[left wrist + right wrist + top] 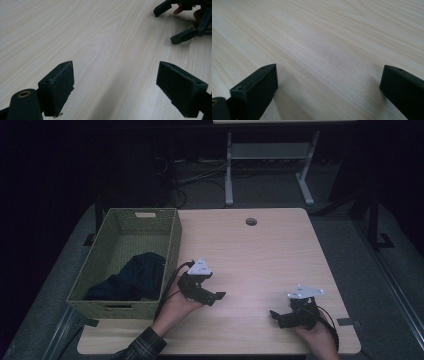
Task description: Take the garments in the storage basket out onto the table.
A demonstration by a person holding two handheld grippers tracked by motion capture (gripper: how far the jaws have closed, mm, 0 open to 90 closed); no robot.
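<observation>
Nearest, at five o'clock on the table (260, 250), the right gripper (274, 315) rests low with its jaws spread wide over bare wood. At seven o'clock the left gripper (218, 296) is likewise released, holding nothing. Just beyond it, at nine o'clock, dark cloth (132, 277) lies inside the green basket (172, 240).

No readable txt, labels, brands or nos. anywhere; basket (131, 251) tag blank.
</observation>
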